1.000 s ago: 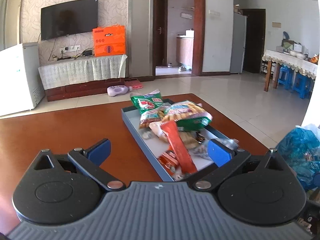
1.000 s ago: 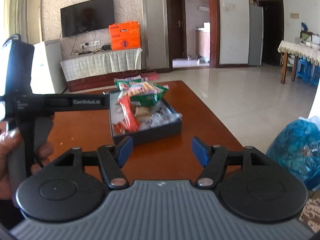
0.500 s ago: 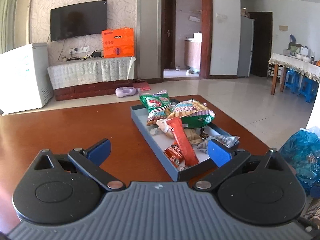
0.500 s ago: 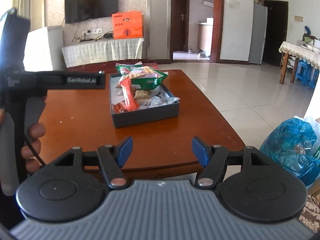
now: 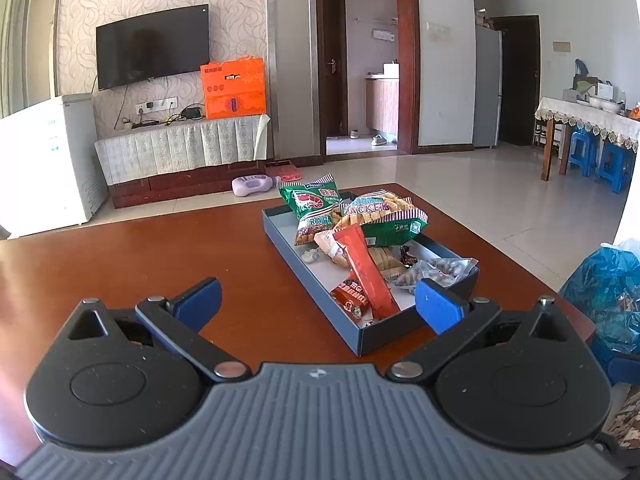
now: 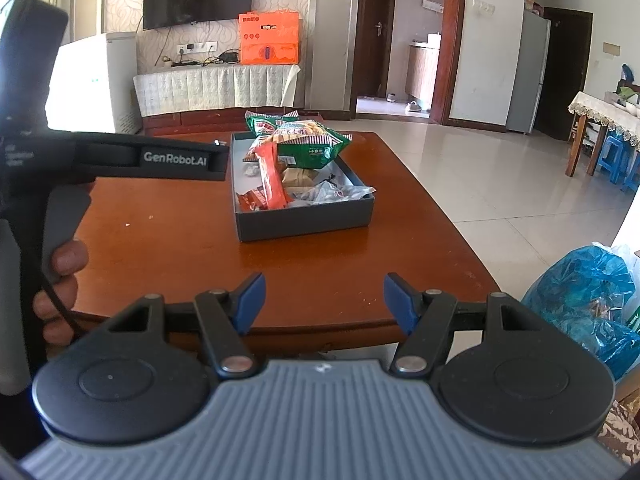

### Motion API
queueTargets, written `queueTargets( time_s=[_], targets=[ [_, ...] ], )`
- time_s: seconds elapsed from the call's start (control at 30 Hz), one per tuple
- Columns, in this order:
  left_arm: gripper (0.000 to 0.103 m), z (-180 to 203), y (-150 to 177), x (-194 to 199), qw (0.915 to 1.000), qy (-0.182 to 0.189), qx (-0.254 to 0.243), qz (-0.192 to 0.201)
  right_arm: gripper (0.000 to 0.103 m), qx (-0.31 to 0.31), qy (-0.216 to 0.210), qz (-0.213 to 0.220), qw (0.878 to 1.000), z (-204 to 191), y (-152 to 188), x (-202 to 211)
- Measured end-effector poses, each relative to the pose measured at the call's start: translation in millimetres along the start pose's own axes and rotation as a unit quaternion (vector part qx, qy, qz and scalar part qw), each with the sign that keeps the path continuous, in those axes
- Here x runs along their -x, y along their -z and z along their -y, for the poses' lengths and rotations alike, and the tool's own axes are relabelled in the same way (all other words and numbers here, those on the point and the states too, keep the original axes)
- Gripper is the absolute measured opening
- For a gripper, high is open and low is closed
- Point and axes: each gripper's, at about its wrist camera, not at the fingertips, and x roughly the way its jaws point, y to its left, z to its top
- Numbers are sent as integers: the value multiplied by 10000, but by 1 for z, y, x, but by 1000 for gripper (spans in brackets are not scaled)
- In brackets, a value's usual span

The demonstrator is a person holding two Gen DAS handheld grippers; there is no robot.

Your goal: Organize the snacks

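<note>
Reddish-brown wood fills the lower part of both views: a polished table [image 5: 132, 264] with snacks in an open dark box. At the far left of the right wrist view, a person's hand [image 6: 60, 280] wraps the grey handle of the left gripper [image 5: 318, 304], whose black arm reaches across toward the box. Seen from its own camera, that gripper has its blue-padded fingers [image 5: 200, 298] wide apart with nothing between them; the right-hand pad sits in front of the box's near right corner, and whether it touches the box cannot be told.

Moving right, the box [image 5: 288, 254] [image 6: 304, 222] rests on the table toward its far right part. Inside, two green prawn cracker bags [image 5: 380, 216] [image 6: 308, 140] are piled at the far end, a long orange-red packet [image 5: 364, 268] [image 6: 272, 176] lies slantwise over the middle, a small dark red packet [image 5: 352, 298] lies near the front wall, and a clear crinkled bag [image 5: 436, 270] leans on the right wall.

The right gripper [image 6: 324, 302] hovers at the table's near edge, well short of the box, fingers apart and empty.

Furthest right, a blue plastic bag [image 6: 584, 300] sits on the floor beside the table.
</note>
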Motion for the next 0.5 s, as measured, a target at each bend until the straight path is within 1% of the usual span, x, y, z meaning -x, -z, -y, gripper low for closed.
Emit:
queueTargets(
  time_s=[0.5],
  targets=[
    [103, 0, 0, 3, 10000, 80, -1, -14, 67, 15, -16, -33, 10000, 1, 0, -1]
  ],
)
